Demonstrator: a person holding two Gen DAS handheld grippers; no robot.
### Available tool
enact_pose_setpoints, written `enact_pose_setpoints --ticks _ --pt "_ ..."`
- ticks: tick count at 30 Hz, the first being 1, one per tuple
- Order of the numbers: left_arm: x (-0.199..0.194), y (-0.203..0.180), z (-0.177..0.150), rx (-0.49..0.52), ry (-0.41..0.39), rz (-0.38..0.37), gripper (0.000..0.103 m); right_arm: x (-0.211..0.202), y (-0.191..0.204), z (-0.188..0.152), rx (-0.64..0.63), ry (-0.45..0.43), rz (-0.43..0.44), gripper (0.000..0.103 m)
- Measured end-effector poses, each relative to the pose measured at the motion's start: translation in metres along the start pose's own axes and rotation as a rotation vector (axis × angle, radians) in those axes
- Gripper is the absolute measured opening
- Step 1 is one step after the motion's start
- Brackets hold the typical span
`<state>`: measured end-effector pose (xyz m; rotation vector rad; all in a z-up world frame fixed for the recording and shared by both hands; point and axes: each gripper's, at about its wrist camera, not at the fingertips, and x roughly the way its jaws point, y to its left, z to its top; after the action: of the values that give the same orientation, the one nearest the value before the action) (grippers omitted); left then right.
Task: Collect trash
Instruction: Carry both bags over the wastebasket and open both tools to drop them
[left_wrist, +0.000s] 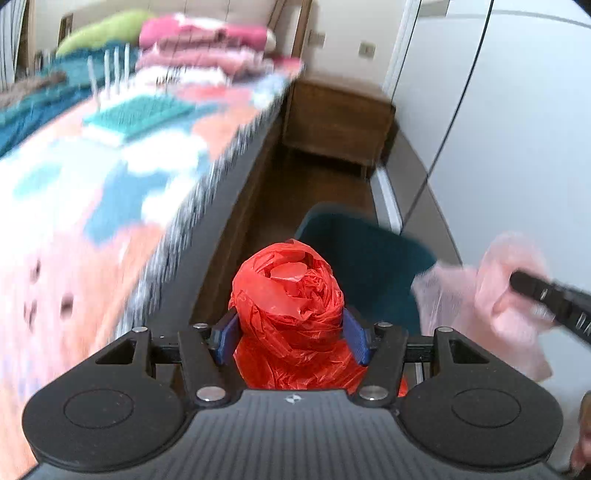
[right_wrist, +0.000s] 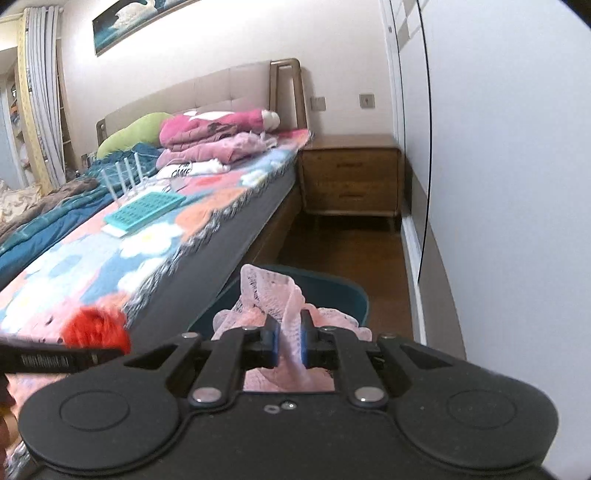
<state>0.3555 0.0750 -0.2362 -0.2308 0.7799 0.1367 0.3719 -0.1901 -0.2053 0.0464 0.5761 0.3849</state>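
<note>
My left gripper (left_wrist: 290, 332) is shut on a crumpled red plastic bag (left_wrist: 291, 291) and holds it in the air beside the bed, just short of a dark teal bin (left_wrist: 373, 254) on the floor. The bag also shows as a red blur in the right wrist view (right_wrist: 96, 325). My right gripper (right_wrist: 289, 341) is shut on a pink foam net wrapper (right_wrist: 273, 291) and holds it over the near rim of the teal bin (right_wrist: 354, 291). The wrapper (left_wrist: 491, 288) and the right gripper's fingers (left_wrist: 546, 291) show at the right of the left wrist view.
A bed (right_wrist: 110, 251) with a flowered cover fills the left, carrying a teal tray (right_wrist: 144, 212), folded pink bedding (right_wrist: 214, 129) and a green pillow (right_wrist: 136, 129). A wooden nightstand (right_wrist: 351, 177) stands at the far end. A white wardrobe (right_wrist: 498, 147) lines the right. Wood floor (right_wrist: 343, 251) runs between.
</note>
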Motion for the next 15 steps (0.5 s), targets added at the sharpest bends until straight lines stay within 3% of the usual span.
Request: enact_pose_setpoints --ticks 3,6,15 --pt "0.016 -0.013 0.03 0.007 -0.055 0.014 0.058 0.021 -0.002 0.014 0.005 -0.002 0.001 0.01" --pt "0.042 -0.026 0.051 0.025 -0.062 0.024 0.058 0.044 0.0 0.024 0.002 -0.001 -0.004 0.01" --pt "0.131 -0.05 0.048 0.127 0.018 0.052 0.058 0.101 0.003 0.011 -0.013 0.073 -0.005 0.011"
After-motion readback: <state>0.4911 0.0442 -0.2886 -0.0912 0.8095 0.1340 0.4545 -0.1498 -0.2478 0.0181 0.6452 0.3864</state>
